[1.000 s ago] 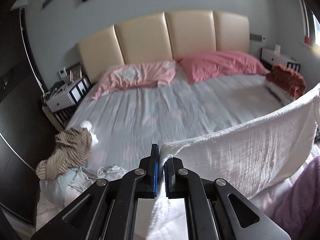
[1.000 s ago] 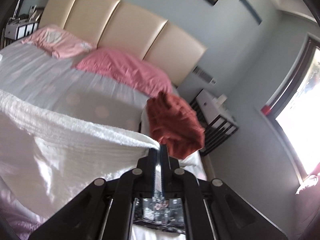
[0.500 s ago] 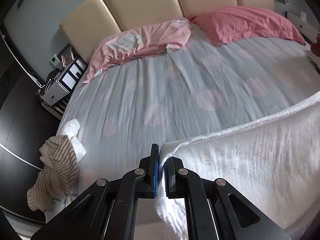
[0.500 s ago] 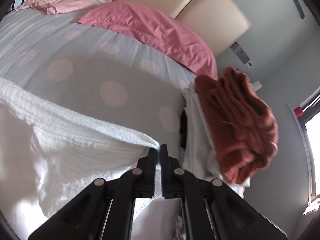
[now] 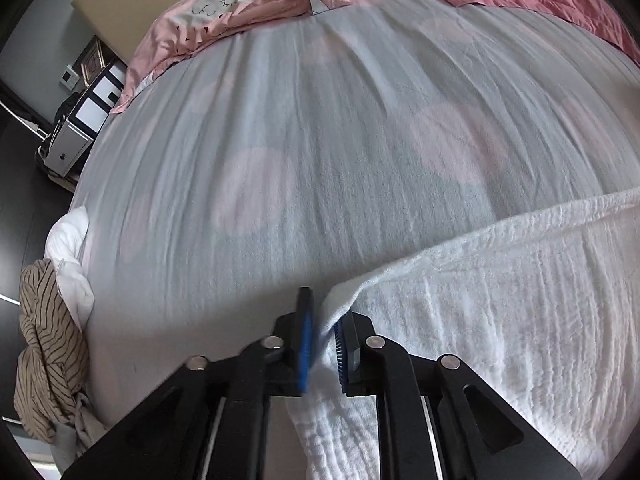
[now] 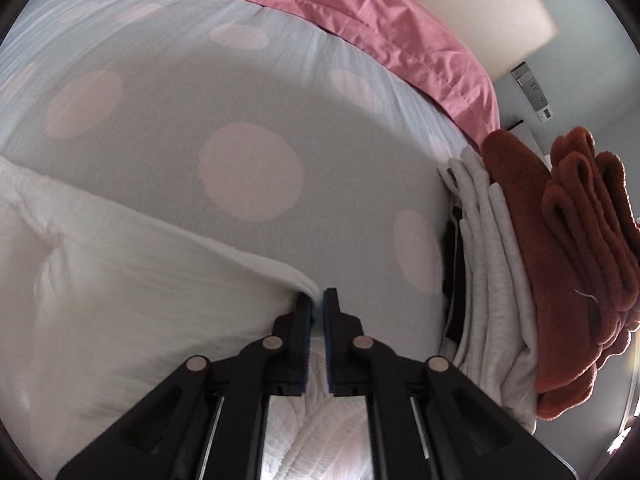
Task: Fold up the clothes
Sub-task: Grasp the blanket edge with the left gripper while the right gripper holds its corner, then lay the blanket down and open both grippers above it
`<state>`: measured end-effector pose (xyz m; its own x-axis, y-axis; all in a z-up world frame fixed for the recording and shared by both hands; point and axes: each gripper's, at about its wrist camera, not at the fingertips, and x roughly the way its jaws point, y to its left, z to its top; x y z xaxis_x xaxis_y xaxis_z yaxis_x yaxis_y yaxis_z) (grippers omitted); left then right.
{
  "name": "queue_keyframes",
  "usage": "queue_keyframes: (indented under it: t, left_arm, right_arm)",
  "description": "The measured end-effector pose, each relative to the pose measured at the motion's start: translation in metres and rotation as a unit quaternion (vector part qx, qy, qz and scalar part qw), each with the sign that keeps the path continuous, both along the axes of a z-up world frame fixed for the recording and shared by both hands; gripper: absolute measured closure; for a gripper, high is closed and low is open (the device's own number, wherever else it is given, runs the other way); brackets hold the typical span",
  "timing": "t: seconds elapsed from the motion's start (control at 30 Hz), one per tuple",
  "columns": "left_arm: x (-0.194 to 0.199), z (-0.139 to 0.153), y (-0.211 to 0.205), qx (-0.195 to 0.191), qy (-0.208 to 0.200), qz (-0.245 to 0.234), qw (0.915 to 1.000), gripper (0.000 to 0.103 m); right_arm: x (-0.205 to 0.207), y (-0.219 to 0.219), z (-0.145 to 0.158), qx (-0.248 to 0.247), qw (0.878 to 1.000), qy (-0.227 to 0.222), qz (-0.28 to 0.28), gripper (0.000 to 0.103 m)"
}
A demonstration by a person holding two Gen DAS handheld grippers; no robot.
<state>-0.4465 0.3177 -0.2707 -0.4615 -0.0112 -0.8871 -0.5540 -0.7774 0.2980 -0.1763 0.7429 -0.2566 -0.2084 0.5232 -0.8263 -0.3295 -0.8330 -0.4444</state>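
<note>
Across the spotted bed the white cloth ran between my hands, a corner between each gripper's opening fingers, left gripper and right gripper.

Left gripper points down at the bed; jaws opening, corner of the white textured cloth still between the blue pads, not pressed. Cloth spreads right over the pale dotted sheet. Pink pillows at top. Striped garment bunched at left edge beside white fabric.
</note>
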Motion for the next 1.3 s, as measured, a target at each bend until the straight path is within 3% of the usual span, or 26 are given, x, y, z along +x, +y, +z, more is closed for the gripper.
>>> queue_keyframes:
  t: [0.03,0.1,0.2,0.33,0.57,0.77,0.87,0.93,1.03,1.3]
  left_arm:
    - [0.001,0.005,-0.002,-0.001,0.005,0.007,1.0,0.05]
    - [0.009,0.021,-0.011,0.022,0.012,0.014,0.9996,0.035]
    - [0.025,0.05,-0.028,0.064,0.016,0.021,0.9976,0.035]
    - [0.059,0.079,-0.058,0.117,-0.005,0.04,0.9923,0.035]
    - [0.136,0.083,-0.113,0.161,-0.045,0.077,0.9828,0.035]
    - [0.17,0.066,-0.141,0.222,-0.074,0.112,0.9658,0.04]
    - [0.176,0.06,-0.145,0.248,-0.073,0.113,0.9594,0.048]
    - [0.182,0.056,-0.142,0.235,-0.065,0.105,0.9642,0.054]
    - [0.189,0.049,-0.138,0.215,-0.055,0.097,0.9702,0.058]
    - [0.196,0.036,-0.133,0.211,-0.081,0.088,0.9701,0.076]
  right_arm:
    - [0.002,0.0,0.005,-0.007,1.0,0.004,-0.005,0.086]
    - [0.008,0.001,0.02,-0.027,0.999,0.016,-0.018,0.075]
    - [0.022,-0.003,0.048,-0.057,0.997,0.04,-0.034,0.065]
    - [0.05,-0.026,0.091,-0.083,0.992,0.086,-0.047,0.064]
    - [0.101,-0.099,0.115,-0.205,0.966,0.156,-0.035,0.064]
    - [0.127,-0.159,0.112,-0.278,0.935,0.218,-0.024,0.063]
    - [0.137,-0.184,0.098,-0.313,0.916,0.251,-0.001,0.062]
    - [0.144,-0.204,0.084,-0.313,0.915,0.253,0.013,0.062]
    - [0.144,-0.221,0.067,-0.303,0.925,0.23,0.025,0.062]
    - [0.141,-0.214,0.055,-0.304,0.925,0.228,0.009,0.061]
